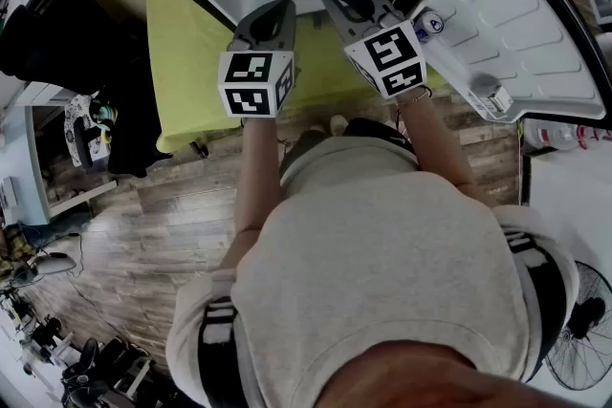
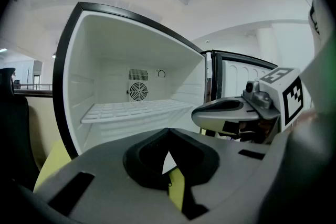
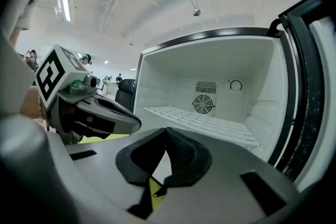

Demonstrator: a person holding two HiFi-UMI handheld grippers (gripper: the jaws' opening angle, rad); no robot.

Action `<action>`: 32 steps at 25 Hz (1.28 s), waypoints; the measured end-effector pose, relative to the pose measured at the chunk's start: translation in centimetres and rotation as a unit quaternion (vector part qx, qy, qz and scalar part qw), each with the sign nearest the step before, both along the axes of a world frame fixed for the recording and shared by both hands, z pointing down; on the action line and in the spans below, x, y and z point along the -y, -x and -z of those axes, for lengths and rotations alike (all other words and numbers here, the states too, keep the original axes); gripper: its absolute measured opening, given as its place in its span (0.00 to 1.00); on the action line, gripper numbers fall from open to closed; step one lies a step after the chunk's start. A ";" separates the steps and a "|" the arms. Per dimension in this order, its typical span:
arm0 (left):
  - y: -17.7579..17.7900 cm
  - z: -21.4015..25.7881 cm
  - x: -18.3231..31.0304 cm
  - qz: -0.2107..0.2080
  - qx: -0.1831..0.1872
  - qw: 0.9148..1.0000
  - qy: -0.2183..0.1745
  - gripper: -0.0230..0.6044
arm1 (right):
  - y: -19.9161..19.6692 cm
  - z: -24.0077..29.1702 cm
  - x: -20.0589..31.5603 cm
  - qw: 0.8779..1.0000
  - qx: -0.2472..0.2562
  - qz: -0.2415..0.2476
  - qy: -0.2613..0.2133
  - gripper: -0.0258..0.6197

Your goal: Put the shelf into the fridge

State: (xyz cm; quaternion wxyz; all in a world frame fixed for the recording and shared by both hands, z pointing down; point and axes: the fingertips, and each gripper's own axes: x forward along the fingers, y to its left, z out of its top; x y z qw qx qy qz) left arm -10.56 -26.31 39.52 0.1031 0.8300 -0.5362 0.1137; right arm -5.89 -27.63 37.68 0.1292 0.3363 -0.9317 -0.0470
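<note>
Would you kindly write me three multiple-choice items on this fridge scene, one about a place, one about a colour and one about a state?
1. Where is the white shelf?
A. Lying level inside the fridge
B. On the wooden floor
C. Between the two grippers

2. What colour is the surface below the fridge's opening?
A. Red
B. Yellow-green
C. Blue

3. How do the left gripper and the right gripper stand?
A. Both shut on the shelf
B. Both wide open
C. Both shut and empty

Answers:
1 A: the shelf spans the compartment just below the fan.
2 B: the head view shows it yellow-green.
3 C: each gripper view shows its jaws meeting at the tips with nothing between them.
</note>
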 end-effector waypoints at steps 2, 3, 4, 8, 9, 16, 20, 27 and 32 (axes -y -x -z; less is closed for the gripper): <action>0.0 -0.3 -0.1 0.000 0.002 1.000 0.006 0.06 | -0.3 -0.1 0.1 1.000 0.007 -0.006 -0.001 0.05; 0.0 -0.4 -0.1 -0.001 0.003 1.000 0.009 0.06 | -0.4 -0.1 0.1 1.000 0.010 -0.007 0.001 0.05; 0.0 -0.5 -0.2 -0.002 0.004 1.000 0.012 0.06 | -0.4 -0.2 0.1 1.000 0.010 -0.005 0.003 0.05; 0.1 -0.7 -0.2 -0.002 0.004 1.000 0.020 0.06 | 0.1 -0.9 -0.4 1.000 -0.005 0.016 0.011 0.05; 0.1 -0.8 -0.2 -0.002 0.005 1.000 0.022 0.06 | 0.2 -1.0 -0.5 1.000 -0.006 0.020 0.013 0.05; -0.8 -1.6 -0.5 -0.016 0.025 0.999 0.041 0.06 | 0.7 -1.0 -0.9 0.999 0.008 0.034 0.022 0.05; -0.9 -1.3 -0.5 -0.019 0.031 0.998 0.042 0.06 | 0.7 -1.1 -1.0 0.999 0.010 0.036 0.027 0.05; -0.2 -1.9 -0.5 -0.016 0.040 0.998 0.054 0.05 | 1.0 -1.6 -1.1 0.998 0.013 0.041 0.040 0.05; 0.0 -1.9 -0.5 -0.014 0.035 0.998 0.055 0.06 | 1.1 -1.6 -1.0 0.998 0.015 0.041 0.043 0.05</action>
